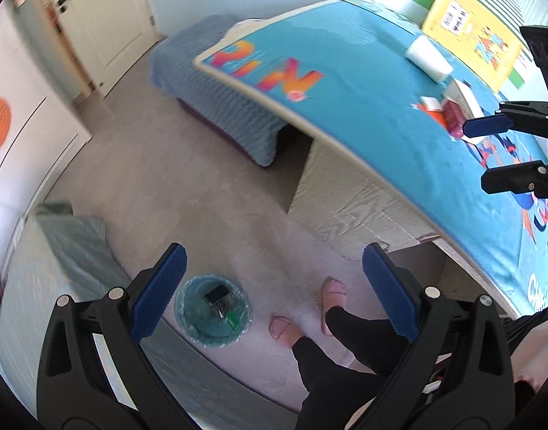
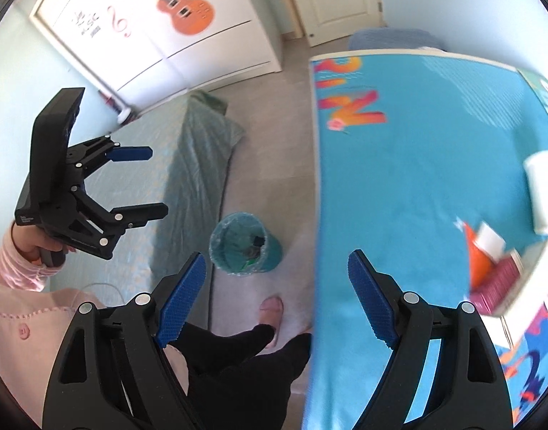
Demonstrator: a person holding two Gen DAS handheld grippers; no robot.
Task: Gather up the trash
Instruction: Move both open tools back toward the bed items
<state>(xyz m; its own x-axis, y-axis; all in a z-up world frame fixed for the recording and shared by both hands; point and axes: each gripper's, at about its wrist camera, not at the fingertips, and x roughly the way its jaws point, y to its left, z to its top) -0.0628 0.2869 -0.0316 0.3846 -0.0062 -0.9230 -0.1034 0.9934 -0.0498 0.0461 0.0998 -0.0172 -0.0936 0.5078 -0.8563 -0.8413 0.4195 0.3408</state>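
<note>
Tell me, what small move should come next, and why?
Probably carry the right gripper across to the pink packet on the table: both grippers' fingers are open and empty, the bin already holds some trash, and litter remains there.

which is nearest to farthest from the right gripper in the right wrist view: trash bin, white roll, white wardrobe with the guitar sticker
From the right gripper:
1. Trash bin, on the floor just ahead, beside the table's edge.
2. White roll, on the blue table, off to the right.
3. White wardrobe, against the far wall, upper left.

Bare floor [image 2: 266, 165] separates bed [image 2: 173, 179] and table [image 2: 417, 179]; bin [image 2: 243, 247] between.
</note>
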